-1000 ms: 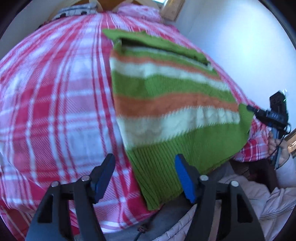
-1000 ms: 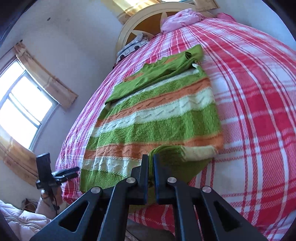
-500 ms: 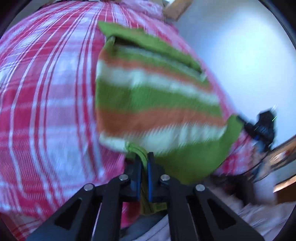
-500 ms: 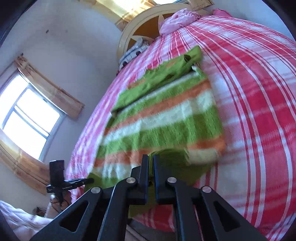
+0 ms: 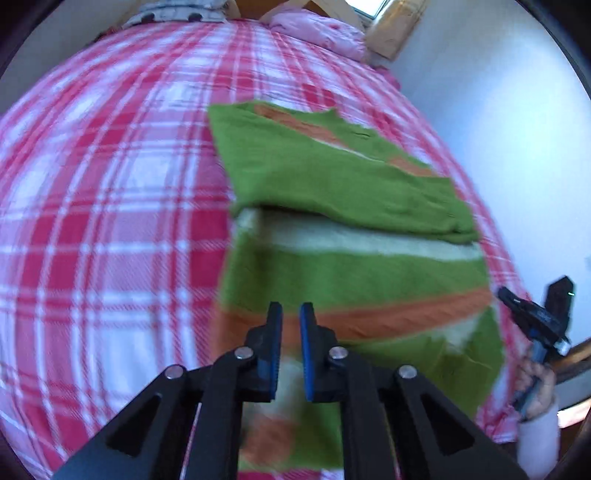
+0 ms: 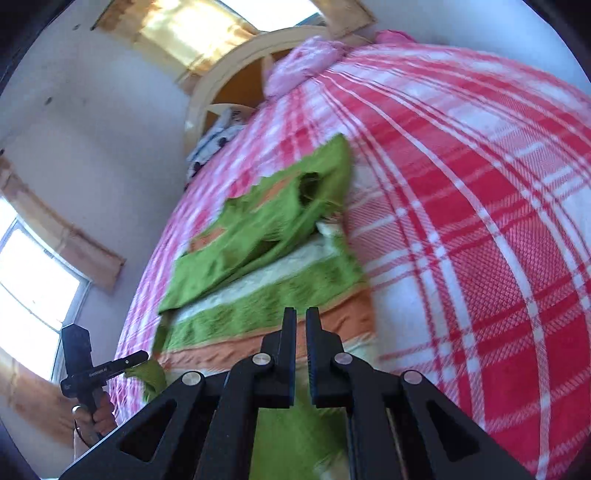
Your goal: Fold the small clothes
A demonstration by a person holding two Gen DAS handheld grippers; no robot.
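A green, orange and cream striped knit sweater (image 5: 351,266) lies on the red and white plaid bed (image 5: 110,221), its green sleeves folded across the top. Its hem is lifted and carried up over the body. My left gripper (image 5: 291,314) is nearly shut, with a narrow gap, and the hem hangs under its fingers. My right gripper (image 6: 301,319) is also nearly shut over the sweater (image 6: 266,288), with green hem cloth below it. The left gripper (image 6: 125,363) in the right wrist view pinches a green corner. The right gripper (image 5: 517,302) shows at the sweater's right edge.
A pink pillow (image 5: 317,33) and a spotted pillow (image 6: 218,136) lie at the head of the bed by the wooden headboard (image 6: 236,74). A white wall (image 5: 517,147) runs along one side and a window (image 6: 29,277) along the other.
Both grippers have moved forward up the bed with the sweater's hem, folding the lower part over the body. The left gripper shut on the hem within the last second.
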